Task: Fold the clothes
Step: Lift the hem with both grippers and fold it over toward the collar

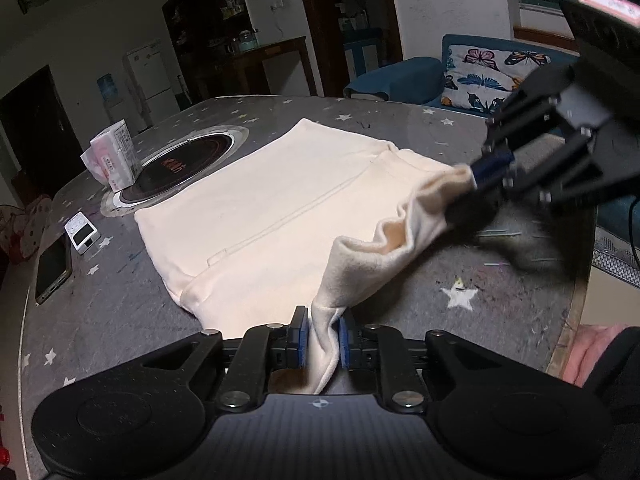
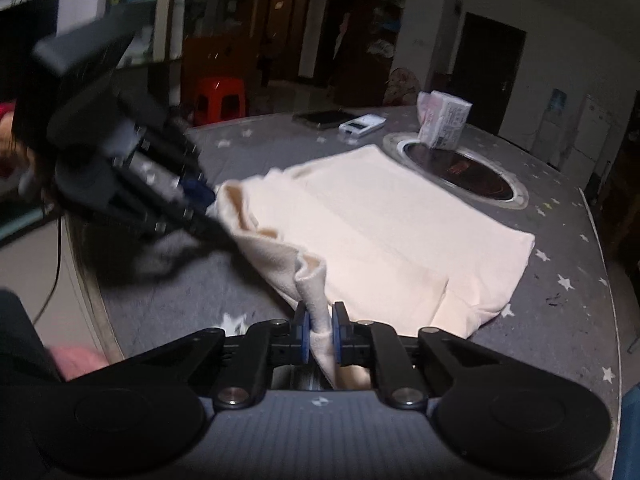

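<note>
The cream garment [image 1: 276, 216] lies flat on the starry counter [image 1: 500, 304], long axis running from 5 toward 11 o'clock in the left view. The left gripper [image 1: 323, 334] and the right gripper [image 2: 320, 334] each pinch its near edge, fingers nearly closed on cloth (the right view is blurred). A tissue pack [image 1: 114, 156] stands at 10 o'clock; only the left view shows the sofa [image 1: 460, 76].
</note>
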The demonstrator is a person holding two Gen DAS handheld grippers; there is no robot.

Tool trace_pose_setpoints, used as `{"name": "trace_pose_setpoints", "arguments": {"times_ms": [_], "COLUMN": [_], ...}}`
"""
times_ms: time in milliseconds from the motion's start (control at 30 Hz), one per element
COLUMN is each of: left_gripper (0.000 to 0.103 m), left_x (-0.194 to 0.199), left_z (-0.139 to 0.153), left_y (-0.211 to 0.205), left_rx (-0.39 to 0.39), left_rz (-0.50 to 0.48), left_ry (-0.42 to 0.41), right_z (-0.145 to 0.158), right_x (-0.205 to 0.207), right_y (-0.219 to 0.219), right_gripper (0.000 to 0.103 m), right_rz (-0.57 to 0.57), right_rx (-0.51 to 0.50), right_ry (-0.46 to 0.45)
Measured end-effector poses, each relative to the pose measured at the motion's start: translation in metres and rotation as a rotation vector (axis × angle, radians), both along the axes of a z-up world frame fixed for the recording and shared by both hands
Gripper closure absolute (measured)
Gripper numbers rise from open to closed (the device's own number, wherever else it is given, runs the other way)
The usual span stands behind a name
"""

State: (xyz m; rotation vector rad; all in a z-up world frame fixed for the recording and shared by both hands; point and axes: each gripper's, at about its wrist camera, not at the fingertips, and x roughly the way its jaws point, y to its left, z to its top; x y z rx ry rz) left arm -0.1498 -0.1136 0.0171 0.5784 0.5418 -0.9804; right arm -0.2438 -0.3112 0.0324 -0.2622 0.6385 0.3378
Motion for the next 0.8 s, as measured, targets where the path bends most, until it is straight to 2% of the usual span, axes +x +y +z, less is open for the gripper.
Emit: {"name": "trace_pose_setpoints", "arguments": {"times_ms": [200, 633, 800], "left_gripper": [0.094, 0.096, 0.097], "left_x": [-0.007, -0.052, -0.032], "left_z": [0.012, 0.051, 0.065], "left_y": [0.01, 0.055, 0.052], "left_rx": [-0.038, -0.064, -0.084], "left_rz": [-0.01, -0.042, 0.004], "left_ry": [0.002, -0.002, -0.014], "right_z": [0.015, 0.061, 0.081], "right_x": [-0.007, -0.052, -0.042], "right_y": [0.0, 0.011, 0.0], "right_gripper": [0.094, 0.094, 0.094], "right_rz": [0.006, 0.106, 0.065], "right_rx": [0.013, 0.044, 0.08], "right_ry": [-0.022, -0.001, -0.006]}}
